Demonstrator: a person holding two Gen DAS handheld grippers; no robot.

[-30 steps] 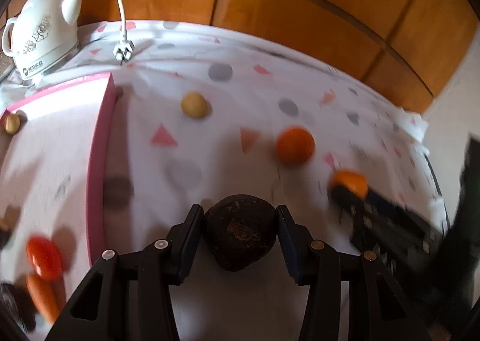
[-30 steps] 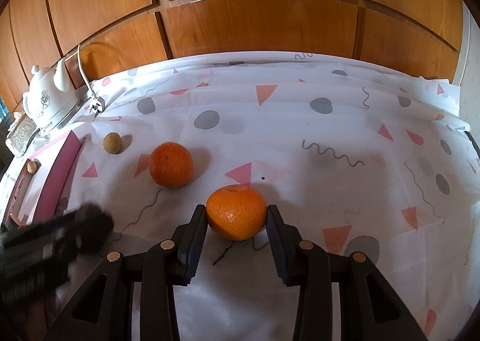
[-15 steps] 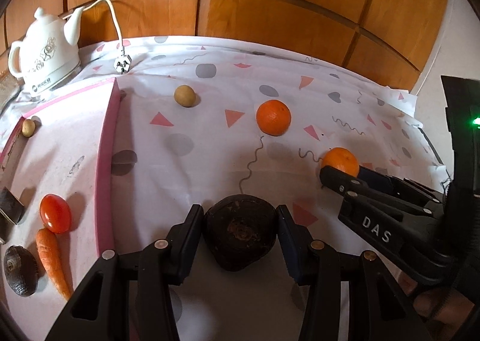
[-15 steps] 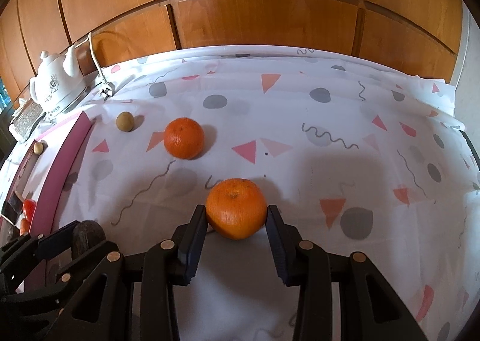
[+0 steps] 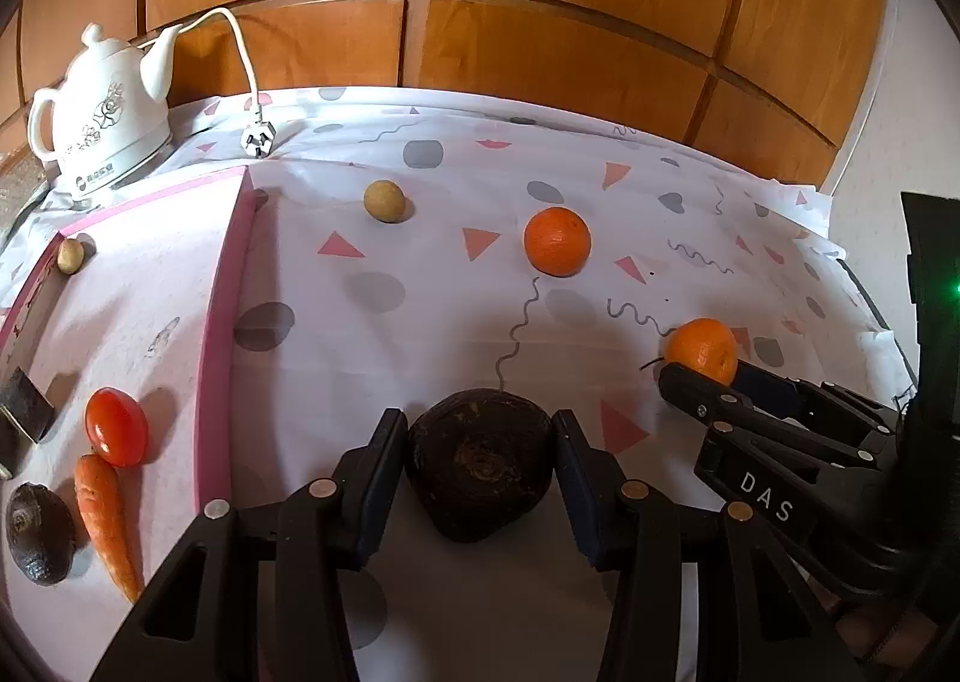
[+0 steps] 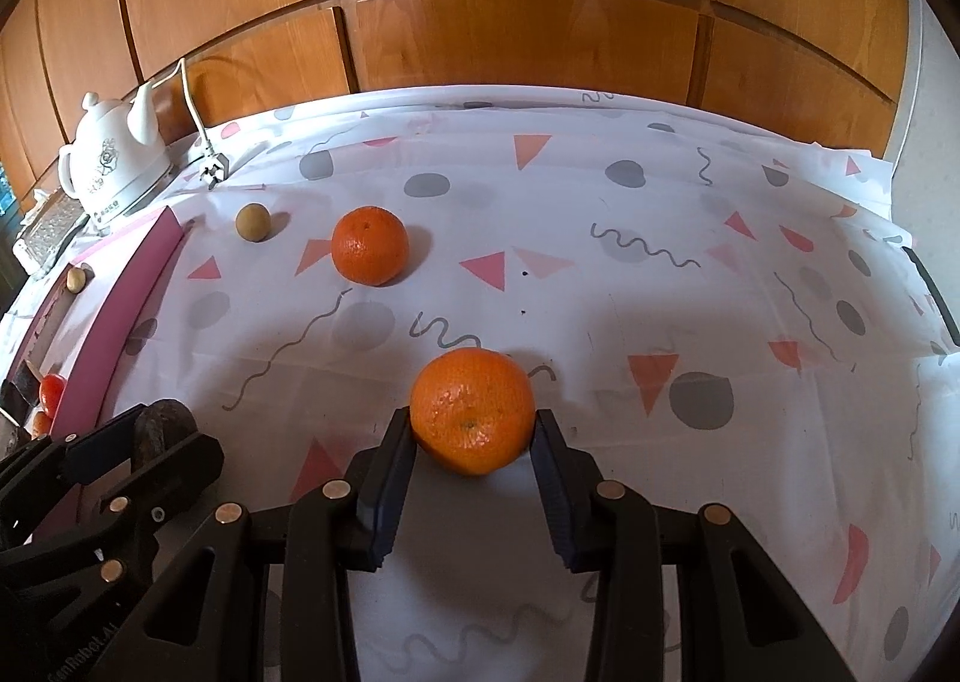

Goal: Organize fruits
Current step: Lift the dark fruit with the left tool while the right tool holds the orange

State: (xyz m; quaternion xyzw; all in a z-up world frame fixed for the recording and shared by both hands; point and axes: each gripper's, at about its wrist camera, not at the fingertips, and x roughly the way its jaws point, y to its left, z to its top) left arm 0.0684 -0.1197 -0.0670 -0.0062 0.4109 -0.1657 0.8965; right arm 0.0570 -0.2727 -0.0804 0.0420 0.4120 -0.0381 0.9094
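My left gripper (image 5: 480,460) is shut on a dark brown round fruit (image 5: 480,469), held over the patterned tablecloth; it also shows in the right wrist view (image 6: 165,430). My right gripper (image 6: 474,442) is shut on an orange (image 6: 473,409), which also shows in the left wrist view (image 5: 702,352). A second orange (image 5: 557,241) (image 6: 370,253) lies on the cloth farther back. A small tan round fruit (image 5: 384,200) (image 6: 252,223) lies near the pink-edged board (image 5: 225,292).
On the board at the left lie a tomato (image 5: 116,427), a carrot (image 5: 108,520), a dark round fruit (image 5: 39,526) and a small tan one (image 5: 70,256). A white kettle (image 5: 105,114) with a loose plug (image 5: 258,138) stands at the back left. Wooden panels (image 6: 510,9) close off the back.
Both grippers have drawn back and risen a little with their fruit still held. The table objects have not moved.
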